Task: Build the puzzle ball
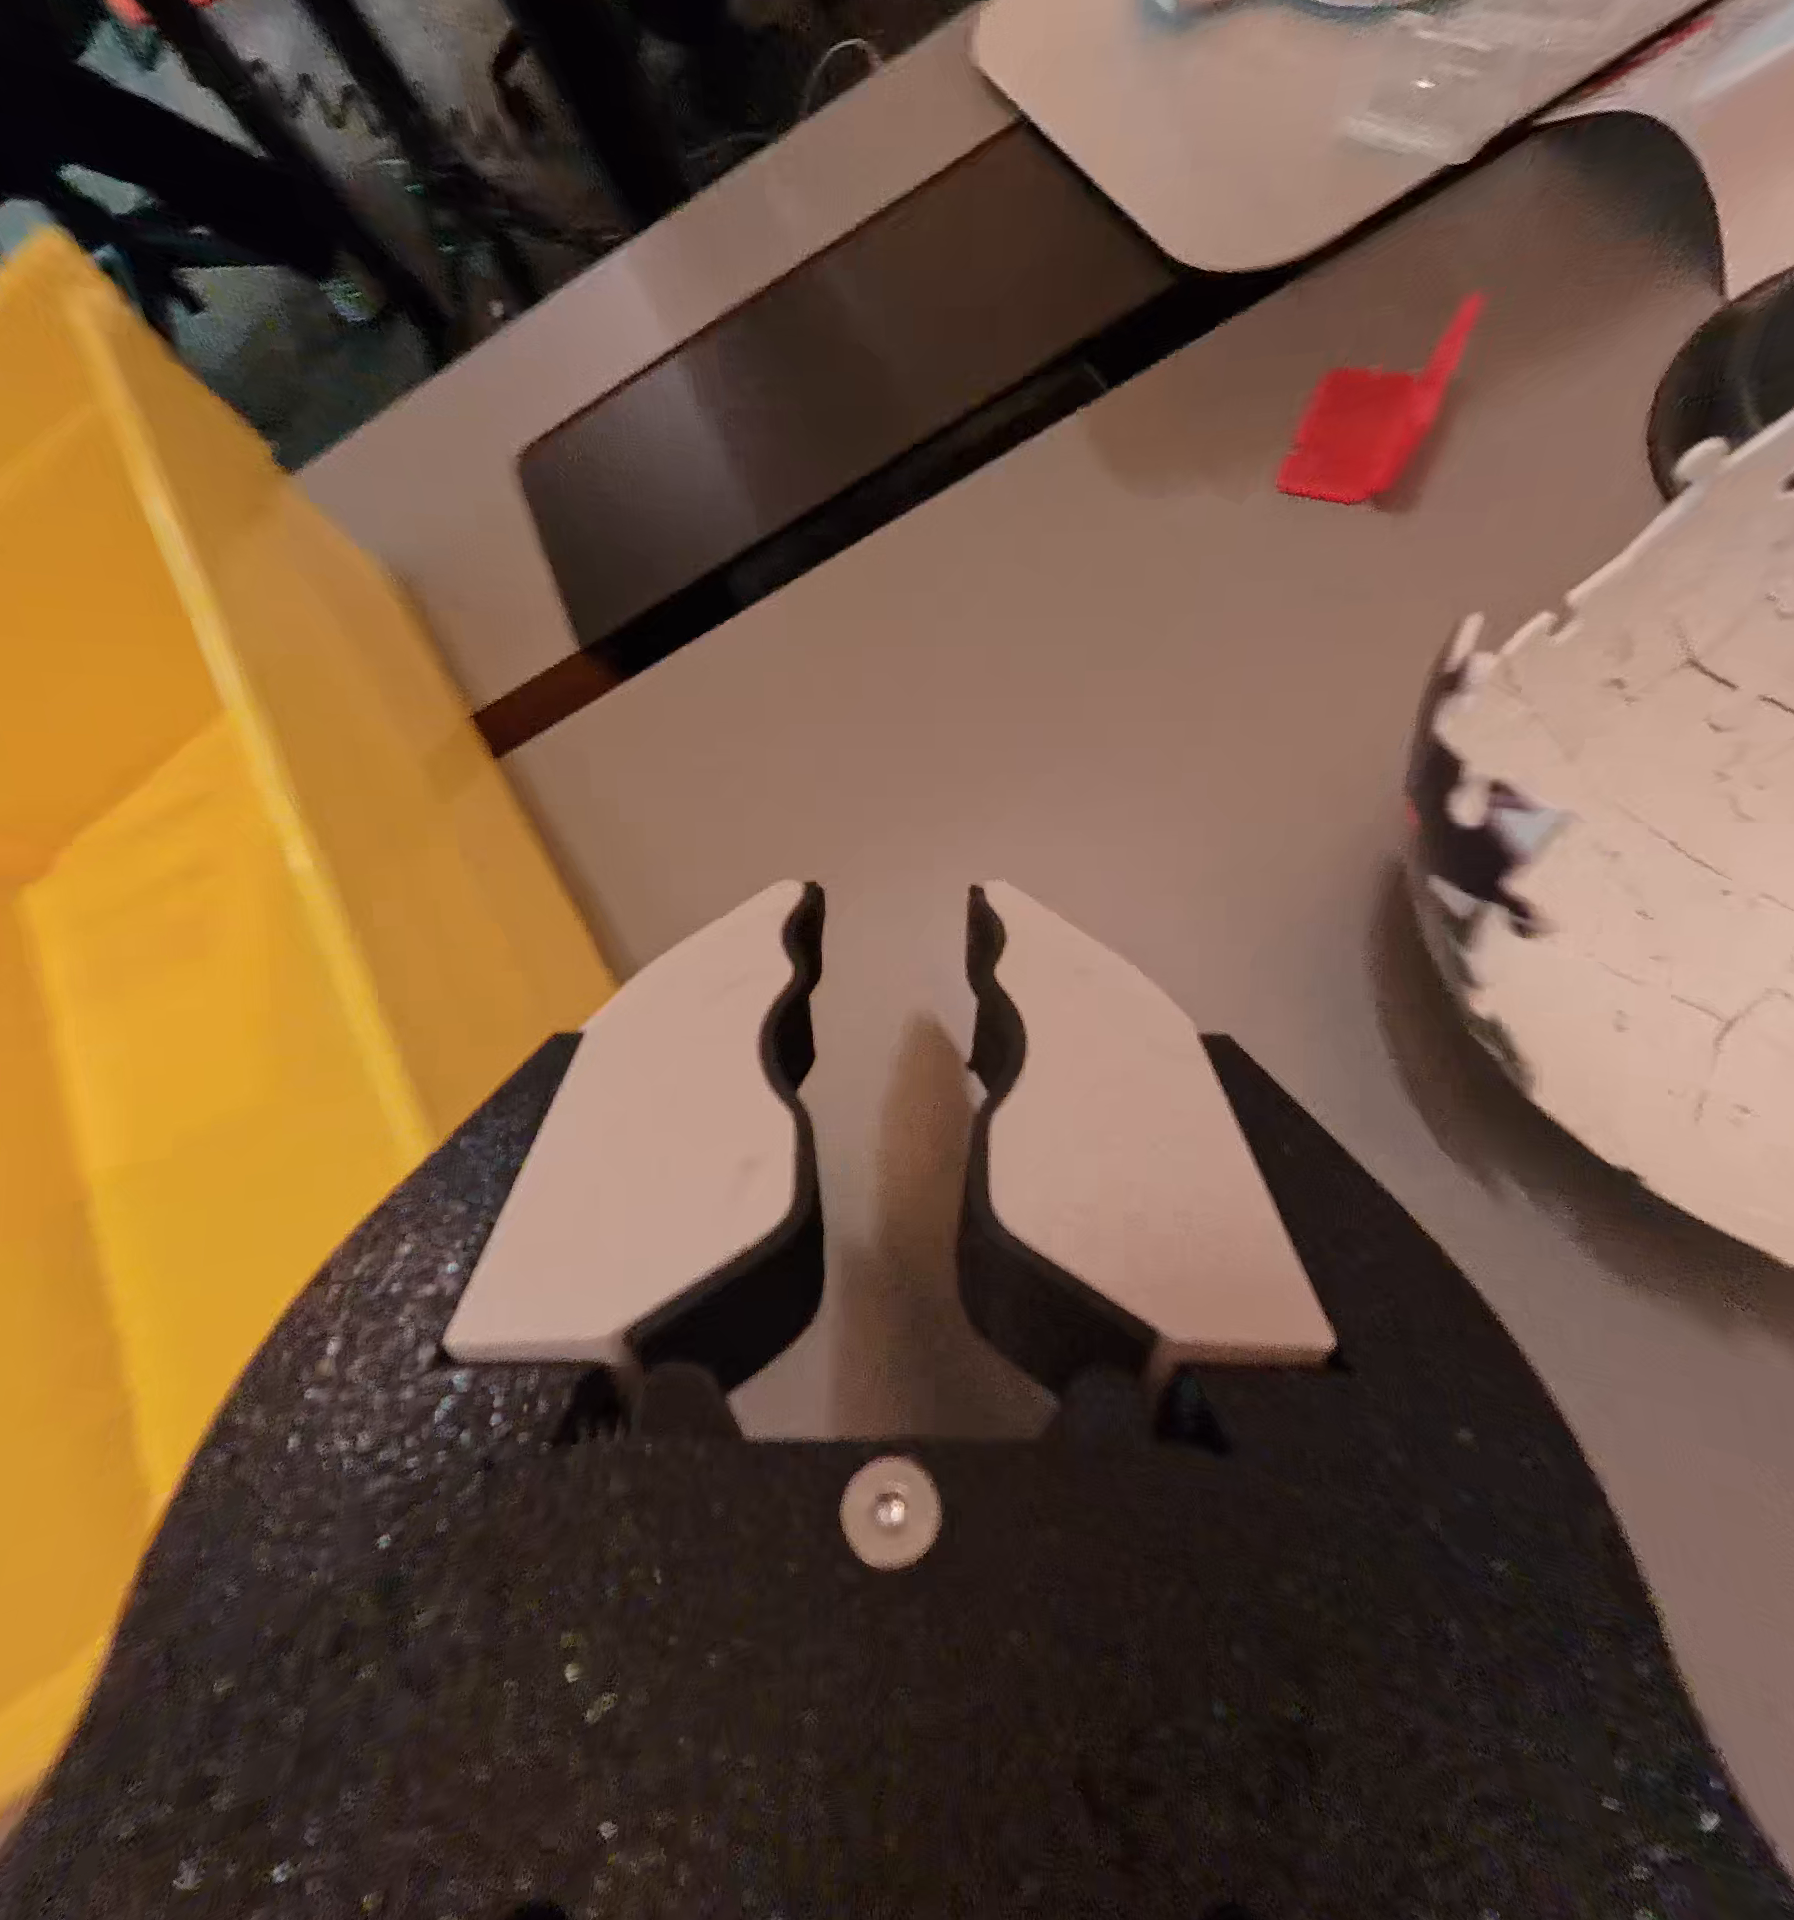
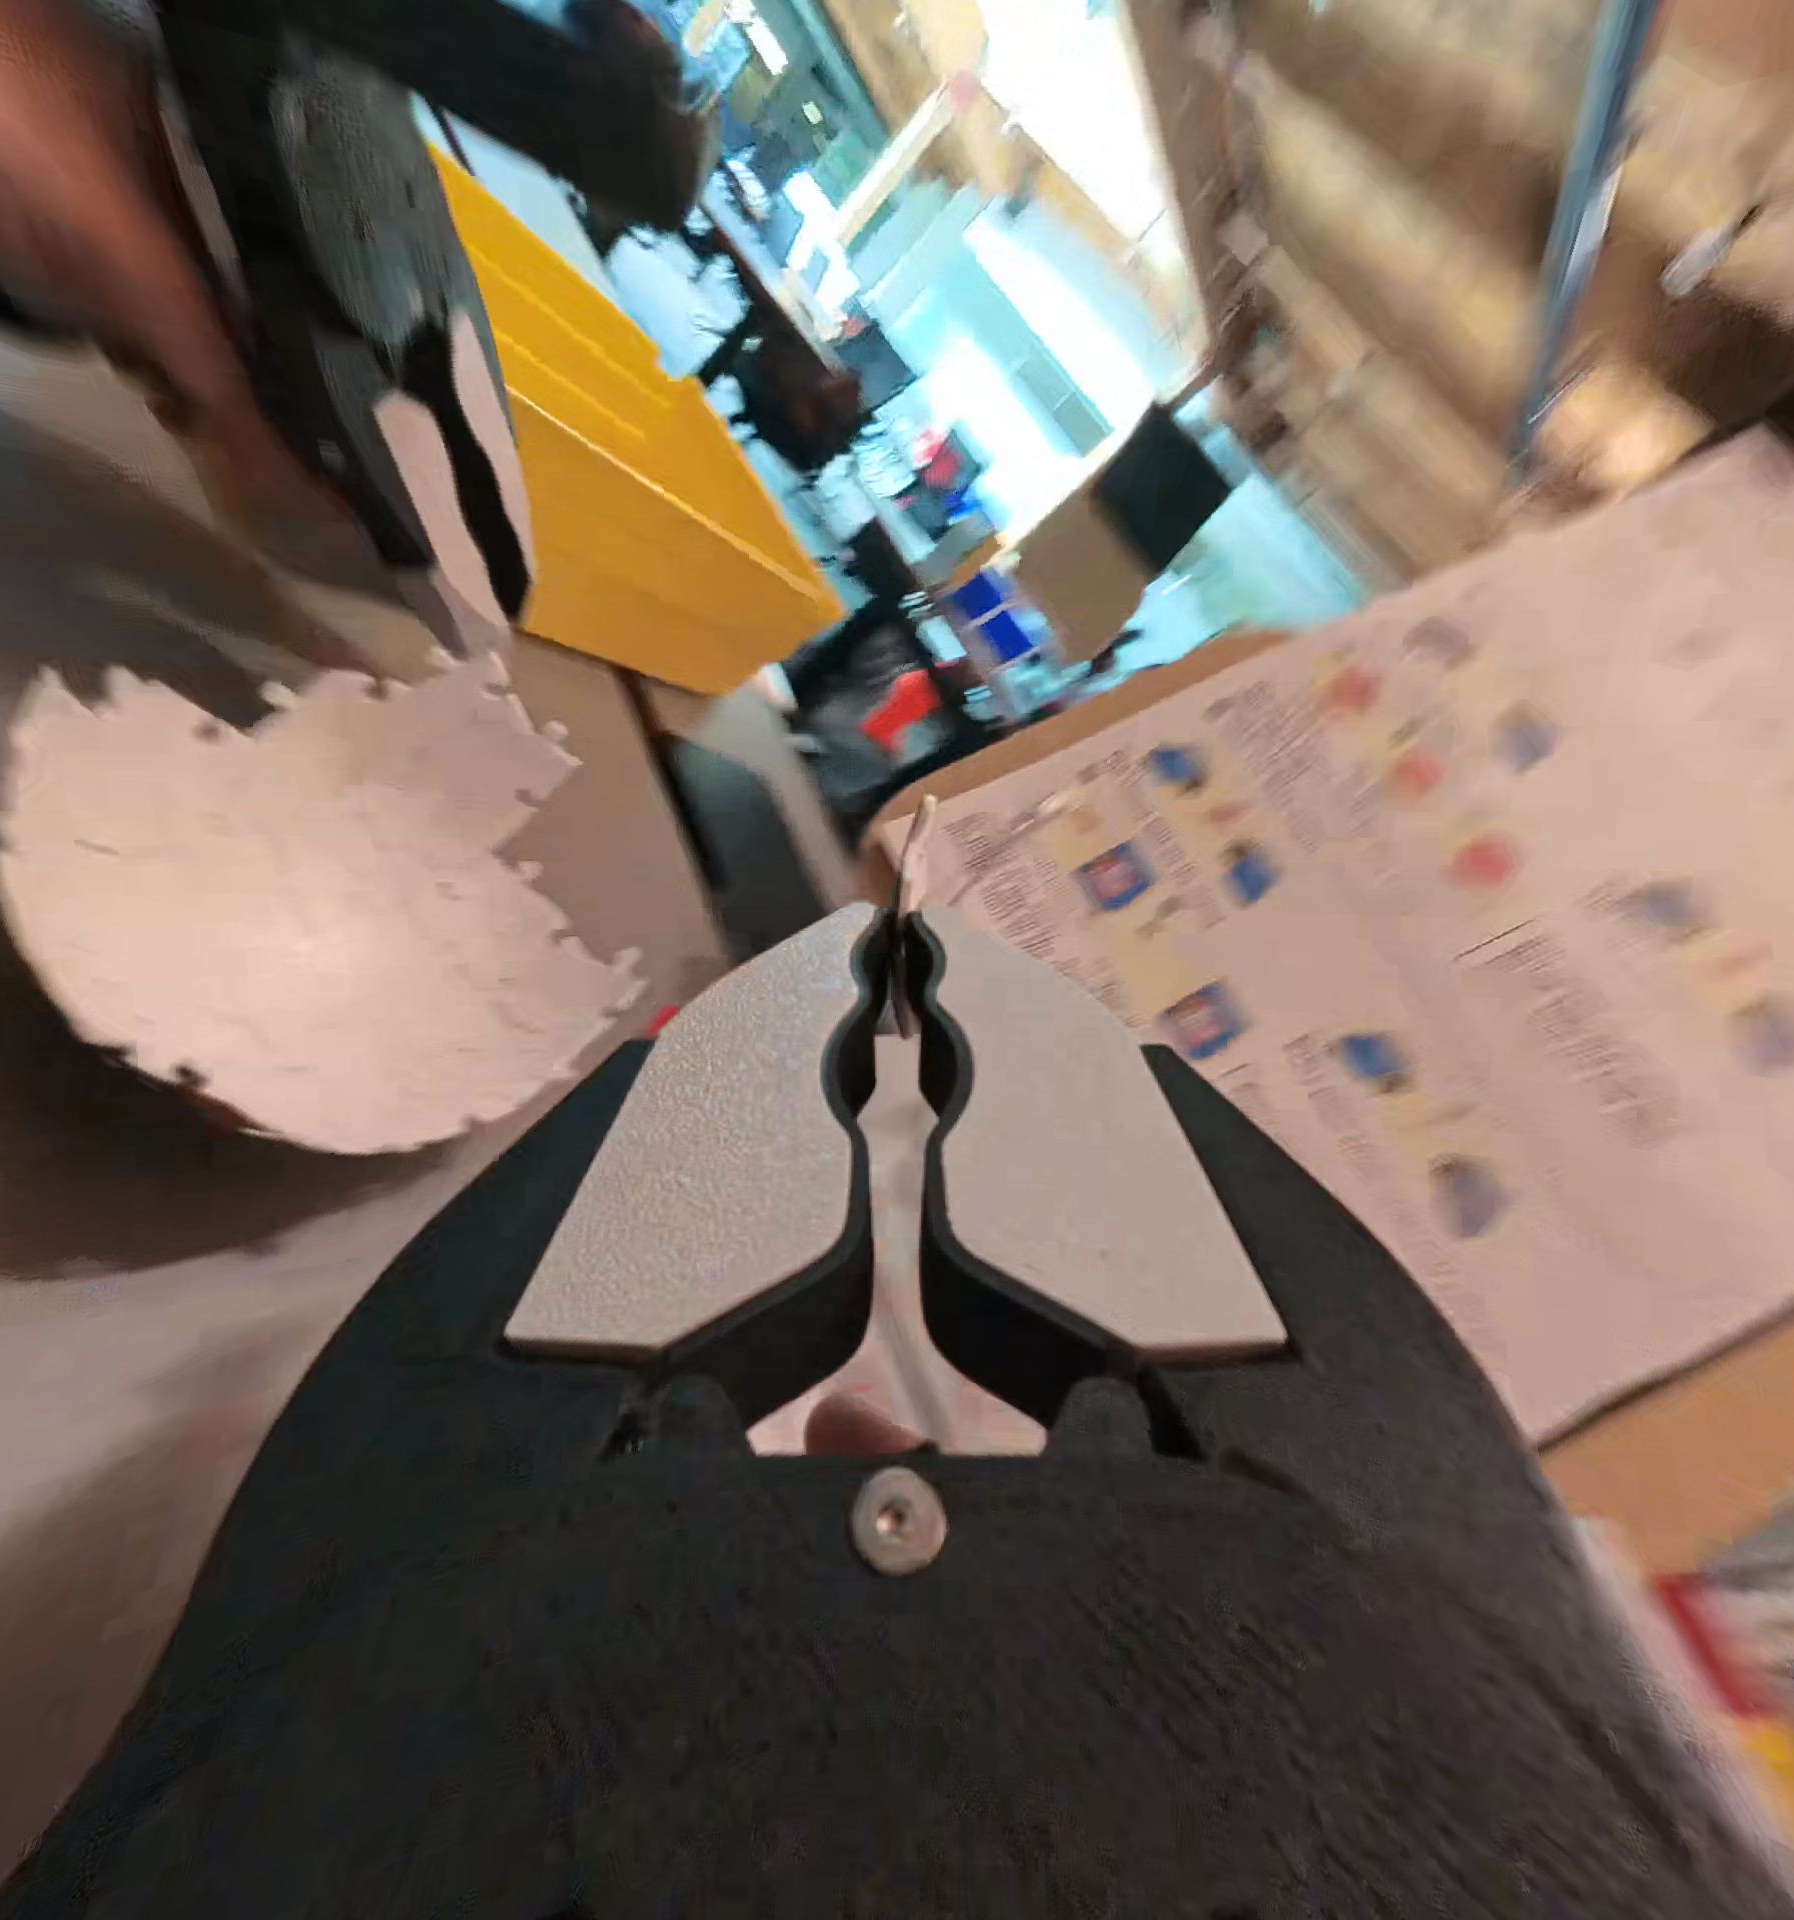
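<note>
The half-built white puzzle ball (image 1: 1662, 914) is an open shell with jagged edges, lying on the grey table at the right of the left wrist view. It also shows at the left of the right wrist view (image 2: 280, 914). My left gripper (image 1: 895, 914) is open and empty, low over the table, left of the ball. My right gripper (image 2: 898, 935) is shut on a thin white puzzle piece (image 2: 914, 862), seen edge-on and sticking out past the tips, to the right of the ball. The left gripper (image 2: 457, 457) shows beyond the ball in the right wrist view.
A yellow bin (image 1: 145, 831) stands at the left, also seen in the right wrist view (image 2: 644, 520). A red plastic piece (image 1: 1360, 426) lies on the table (image 1: 1080, 675). A black bowl (image 1: 1755, 384) sits behind the ball. A printed instruction sheet (image 2: 1444, 935) lies at the right. The tips of one gripper are about 25 centimetres away from the tips of the other.
</note>
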